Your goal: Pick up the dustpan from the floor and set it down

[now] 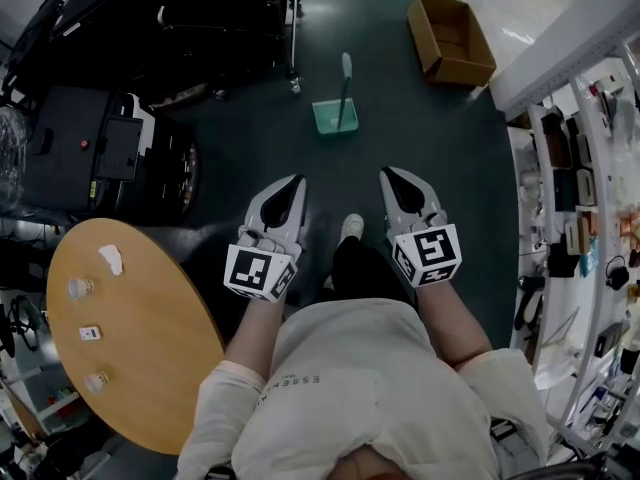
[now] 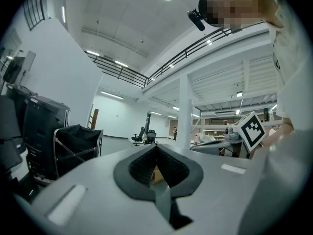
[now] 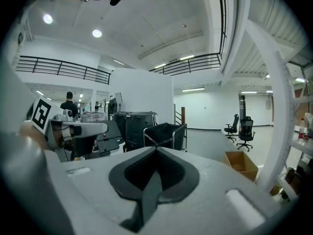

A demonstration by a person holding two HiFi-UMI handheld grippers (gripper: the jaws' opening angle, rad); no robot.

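A small green dustpan (image 1: pixel 334 118) with a grey upright handle stands on the dark floor, well ahead of the person's feet. Both grippers are held level at waist height, side by side and far short of it. My left gripper (image 1: pixel 297 180) has its jaws together with nothing between them; in the left gripper view (image 2: pixel 156 146) the tips meet. My right gripper (image 1: pixel 388 173) is also shut and empty, as the right gripper view (image 3: pixel 156 148) shows. Neither gripper view shows the dustpan.
An open cardboard box (image 1: pixel 450 40) lies on the floor at the far right. A black cart (image 1: pixel 230 18) and a dark machine (image 1: pixel 90 148) stand to the left. A round wooden table (image 1: pixel 150 368) is near left. Shelving (image 1: pixel 580 198) lines the right side.
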